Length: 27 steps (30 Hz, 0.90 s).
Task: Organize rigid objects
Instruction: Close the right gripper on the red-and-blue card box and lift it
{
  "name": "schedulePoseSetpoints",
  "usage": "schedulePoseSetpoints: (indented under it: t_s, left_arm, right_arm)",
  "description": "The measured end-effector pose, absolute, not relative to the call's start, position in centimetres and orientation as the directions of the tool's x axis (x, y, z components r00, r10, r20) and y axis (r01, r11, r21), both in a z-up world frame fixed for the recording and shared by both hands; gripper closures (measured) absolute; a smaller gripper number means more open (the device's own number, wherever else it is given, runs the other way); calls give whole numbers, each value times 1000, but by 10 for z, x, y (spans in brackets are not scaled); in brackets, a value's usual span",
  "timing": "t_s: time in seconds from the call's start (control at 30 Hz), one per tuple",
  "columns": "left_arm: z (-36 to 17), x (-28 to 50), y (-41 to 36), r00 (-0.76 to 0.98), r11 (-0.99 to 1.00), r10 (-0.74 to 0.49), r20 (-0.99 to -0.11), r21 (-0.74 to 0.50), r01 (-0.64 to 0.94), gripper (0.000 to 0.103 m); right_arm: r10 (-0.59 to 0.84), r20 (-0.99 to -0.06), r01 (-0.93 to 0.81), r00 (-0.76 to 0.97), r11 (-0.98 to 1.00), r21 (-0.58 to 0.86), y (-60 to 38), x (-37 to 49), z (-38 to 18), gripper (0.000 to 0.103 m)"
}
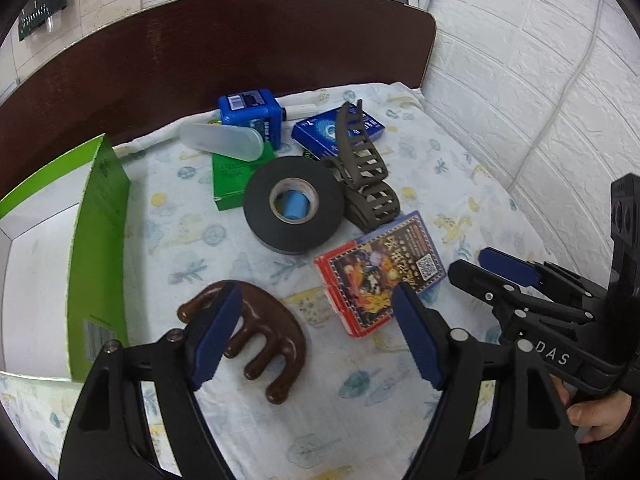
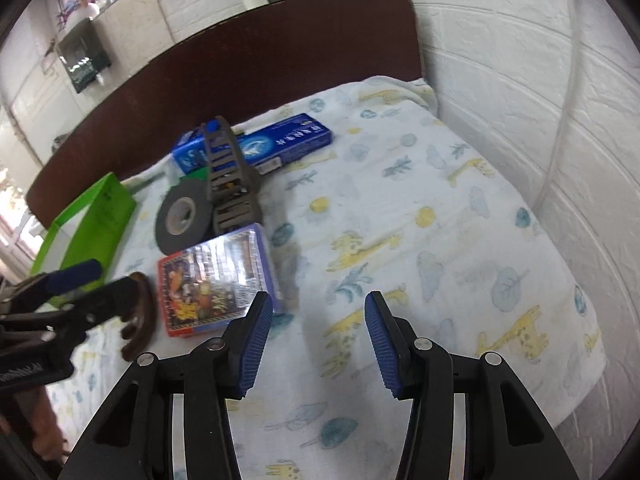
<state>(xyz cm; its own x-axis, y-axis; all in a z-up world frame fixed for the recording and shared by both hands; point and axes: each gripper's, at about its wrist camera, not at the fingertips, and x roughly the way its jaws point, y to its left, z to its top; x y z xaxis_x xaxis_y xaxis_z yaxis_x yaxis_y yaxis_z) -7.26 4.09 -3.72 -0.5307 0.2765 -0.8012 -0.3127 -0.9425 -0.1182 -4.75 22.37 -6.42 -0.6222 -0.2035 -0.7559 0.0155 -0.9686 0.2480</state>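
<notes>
A brown wooden comb [image 1: 260,336] lies on the patterned sheet, partly between the jaws of my left gripper [image 1: 316,300]. That gripper is open; its left pad overlaps the comb and its right pad hangs over a corner of the red-and-blue card box [image 1: 380,272]. Beyond them sit a black tape roll [image 1: 294,204], an olive hair claw [image 1: 364,168], a blue flat box [image 1: 336,130] and a blue cube box [image 1: 248,110]. My right gripper [image 2: 319,304] stands open over bare sheet, just right of the card box [image 2: 216,276], with nothing between its fingers.
An open green carton [image 1: 96,240] stands at the left. A small green box [image 1: 236,180] and a translucent case [image 1: 222,140] lie behind the tape. The dark headboard [image 1: 200,60] closes the back and a white brick wall [image 1: 520,80] the right. The sheet's right half [image 2: 460,240] is bare.
</notes>
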Motion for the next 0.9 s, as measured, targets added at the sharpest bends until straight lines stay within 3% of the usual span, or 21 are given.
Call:
schedulePoseSetpoints:
  t_s: [0.13,0.2,0.33,0.73,0.9]
  left_arm:
    - [-41,-71,49,-498,-929,324,-805,-170,-330,50]
    - [-45,-74,52,-470,-922,348,-811,-204,-331,66]
    - [-56,-83,52,-431,-922,361,-827,-249,-296,67]
    - [-64,-93,66,-391,-922,358,-848,-255,-291,64]
    - [-61,-90,68,-419,-928,347,-839,-245,-280,66]
  right_arm:
    - [-332,-723,147,-606,-940,309,218,-55,-57,52]
    - [-353,-719,186,-599,-934,304,216,-61,-56,52]
    - [-377,-726,232,-575,-926,297,214,-69,-59,69]
    - [-461,-729,265,-505,-887,377,214,-84,-78,70]
    - [-435,-736,251,-519,-901,355,210,-80,-76,71]
